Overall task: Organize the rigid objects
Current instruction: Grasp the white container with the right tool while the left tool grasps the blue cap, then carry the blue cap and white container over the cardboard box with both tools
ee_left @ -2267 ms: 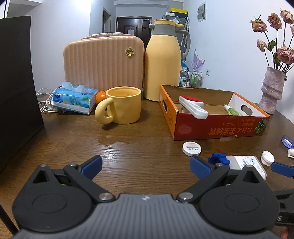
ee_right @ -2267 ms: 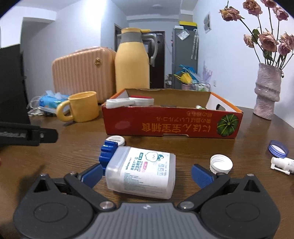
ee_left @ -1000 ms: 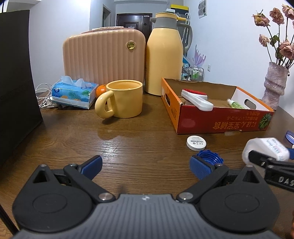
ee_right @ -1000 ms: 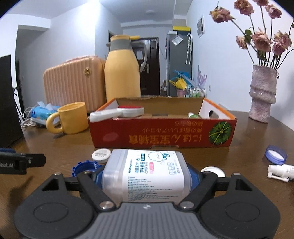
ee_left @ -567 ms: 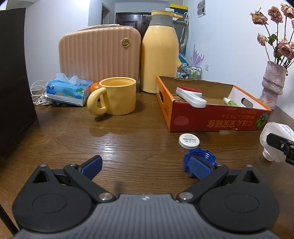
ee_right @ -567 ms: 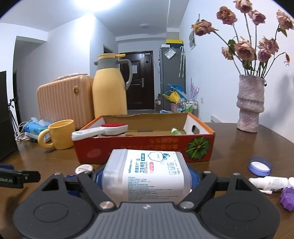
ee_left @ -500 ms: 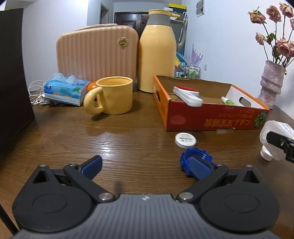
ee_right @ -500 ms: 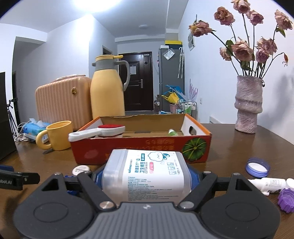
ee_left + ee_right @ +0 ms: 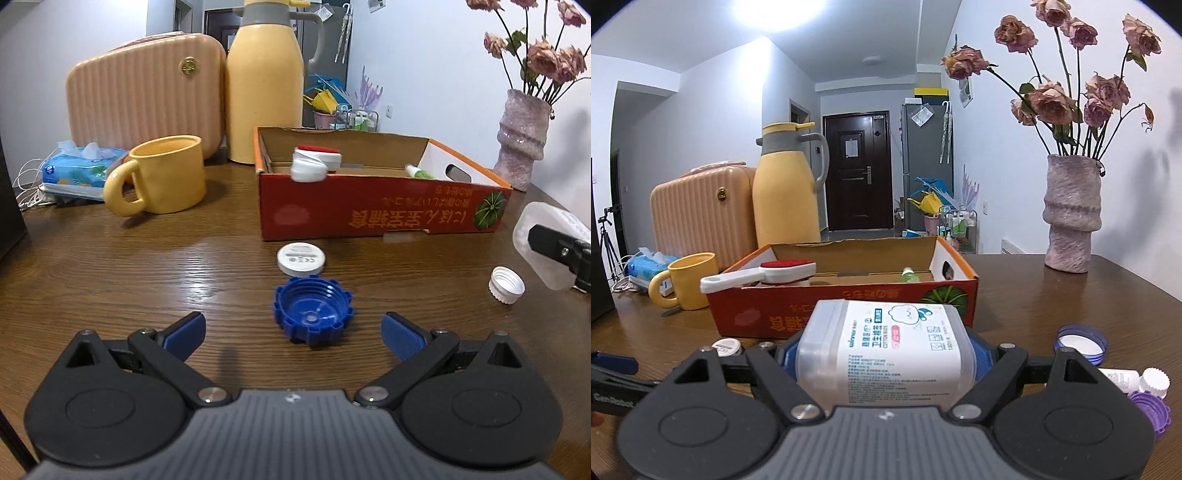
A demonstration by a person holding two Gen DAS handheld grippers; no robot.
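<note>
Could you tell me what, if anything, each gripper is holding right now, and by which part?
The right gripper clamps the cotton-swab container across its two sides. The left gripper holds nothing; the blue cap lies between its fingers.

Likely a home; fridge (image 9: 925,162), front door (image 9: 857,170), table (image 9: 147,266).

- Table (image 9: 110,273): dark brown wood grain.
- Box (image 9: 369,218): red front, orange rim, yellow lettering, green-and-black melon print; plain brown inside.
- Brush (image 9: 757,275): white handle, red pad.
- Cap (image 9: 313,315): blue, notched edge.
- Disc (image 9: 301,258): white, grey print.
- Small cap (image 9: 506,285): white, ribbed.
- Container (image 9: 886,354): translucent, white label with blue, green and red print.
- Mug (image 9: 162,181): yellow.
- Jug (image 9: 264,85): yellow body, grey collar.
- Case (image 9: 147,99): peach, ribbed, gold clasp.
- Tissue pack (image 9: 79,171): blue with green leaves.
- Vase (image 9: 1071,218): mottled pink-grey.
- Roses (image 9: 1052,99): faded pink.
- Pads (image 9: 186,330): blue on black fingers.
</note>
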